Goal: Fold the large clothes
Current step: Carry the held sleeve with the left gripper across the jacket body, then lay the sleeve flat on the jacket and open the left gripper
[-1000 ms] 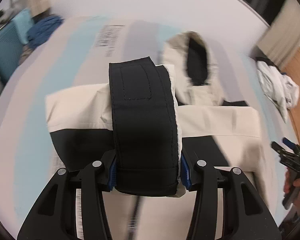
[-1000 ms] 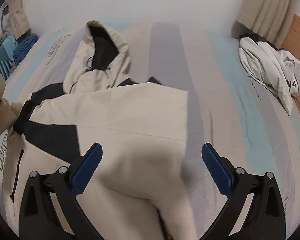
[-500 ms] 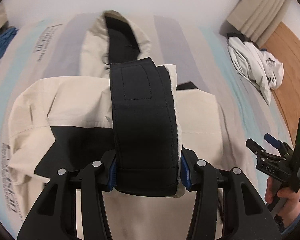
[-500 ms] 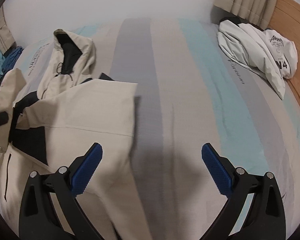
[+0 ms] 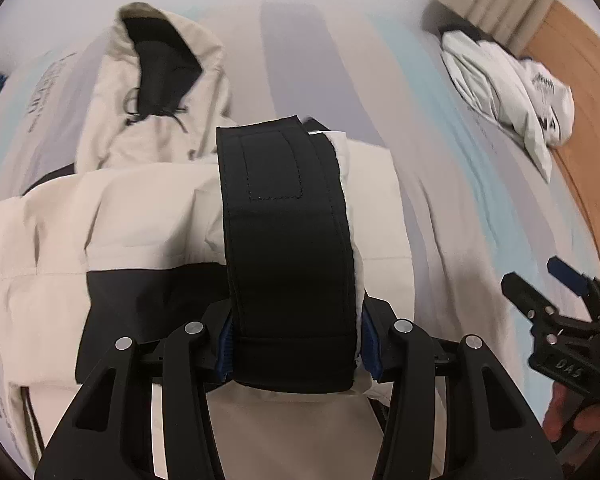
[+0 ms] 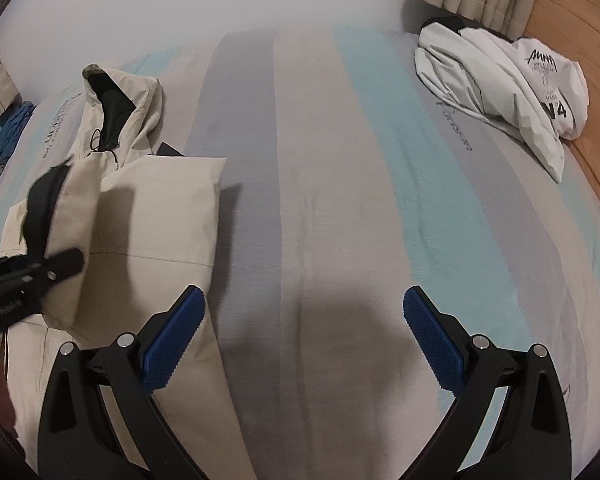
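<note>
A beige and black hooded jacket (image 5: pixel 140 216) lies on the striped bed, its hood (image 5: pixel 160 64) toward the wall. My left gripper (image 5: pixel 296 352) is shut on the jacket's black sleeve cuff (image 5: pixel 284 240) and holds it above the jacket's body. The jacket also shows at the left of the right wrist view (image 6: pixel 152 208), with the left gripper (image 6: pixel 28 276) over it. My right gripper (image 6: pixel 300 340) is open and empty above the bare bed, right of the jacket; it shows at the lower right of the left wrist view (image 5: pixel 560 300).
A folded white jacket (image 6: pixel 508 80) lies at the far right of the striped bed cover (image 6: pixel 340 160), next to a wooden headboard (image 6: pixel 580 20). Blue clothes (image 6: pixel 8 128) sit at the far left. A wall and curtains stand behind.
My left gripper has carried the sleeve cuff to the right across the jacket's body. My right gripper has swung right, off the jacket and over the bare bed.
</note>
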Demonstrator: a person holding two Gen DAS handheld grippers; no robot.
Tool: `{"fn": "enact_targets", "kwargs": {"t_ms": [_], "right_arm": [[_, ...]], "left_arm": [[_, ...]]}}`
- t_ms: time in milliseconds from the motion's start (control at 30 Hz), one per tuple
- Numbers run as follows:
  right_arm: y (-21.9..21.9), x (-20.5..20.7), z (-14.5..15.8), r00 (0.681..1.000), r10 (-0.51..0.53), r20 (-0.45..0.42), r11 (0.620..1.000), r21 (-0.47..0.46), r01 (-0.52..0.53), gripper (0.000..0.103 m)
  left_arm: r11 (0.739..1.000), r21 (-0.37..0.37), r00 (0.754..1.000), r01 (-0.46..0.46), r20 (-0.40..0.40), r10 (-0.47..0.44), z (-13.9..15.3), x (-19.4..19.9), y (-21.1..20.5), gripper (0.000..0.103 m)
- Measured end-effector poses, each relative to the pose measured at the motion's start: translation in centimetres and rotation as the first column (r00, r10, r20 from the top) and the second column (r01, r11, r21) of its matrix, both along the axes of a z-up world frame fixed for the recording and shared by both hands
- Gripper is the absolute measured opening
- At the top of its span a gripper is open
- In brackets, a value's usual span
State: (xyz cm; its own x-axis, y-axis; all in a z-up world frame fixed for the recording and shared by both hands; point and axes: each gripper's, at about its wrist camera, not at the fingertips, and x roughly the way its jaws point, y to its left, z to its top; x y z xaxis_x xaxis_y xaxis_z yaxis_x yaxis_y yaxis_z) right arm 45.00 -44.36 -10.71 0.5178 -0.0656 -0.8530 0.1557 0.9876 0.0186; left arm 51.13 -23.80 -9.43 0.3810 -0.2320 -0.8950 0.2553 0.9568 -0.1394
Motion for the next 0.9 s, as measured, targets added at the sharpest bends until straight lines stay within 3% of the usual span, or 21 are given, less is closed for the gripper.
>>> {"fn": "enact_targets", "kwargs": {"t_ms": [333, 500, 667, 900], "right_arm": [[-1.8, -1.2, -1.6, 0.999, -0.008, -0.033, 1.0, 0.026, 0.009, 0.096], [-3.1, -2.1, -1.9, 0.999, -0.007, -0.04, 1.0, 0.027, 0.008, 0.096], [-4.7, -2.9, -2.3, 0.999, -0.003, -0.052, 1.0, 0.02, 0.004, 0.096], [-6.4, -3.7, -1.6, 0.999, 0.001, -0.05, 0.999, 0.038, 0.0, 0.096]], "left_arm": [[0.997, 0.075, 0.999, 0.021, -0.032, -0.019, -2.5, -0.2, -1.0, 0.048], [0.998, 0.059, 0.999, 0.006, -0.038, -0.004, -2.5, -0.5, -1.9, 0.055], [0.999, 0.005, 0.998, 0.047, -0.039, -0.047, -1.8, -1.2, -4.8, 0.055], [0.997, 0.014, 0.997, 0.074, -0.01, -0.074, -0.2, -2.7, -7.3, 0.057]]}}
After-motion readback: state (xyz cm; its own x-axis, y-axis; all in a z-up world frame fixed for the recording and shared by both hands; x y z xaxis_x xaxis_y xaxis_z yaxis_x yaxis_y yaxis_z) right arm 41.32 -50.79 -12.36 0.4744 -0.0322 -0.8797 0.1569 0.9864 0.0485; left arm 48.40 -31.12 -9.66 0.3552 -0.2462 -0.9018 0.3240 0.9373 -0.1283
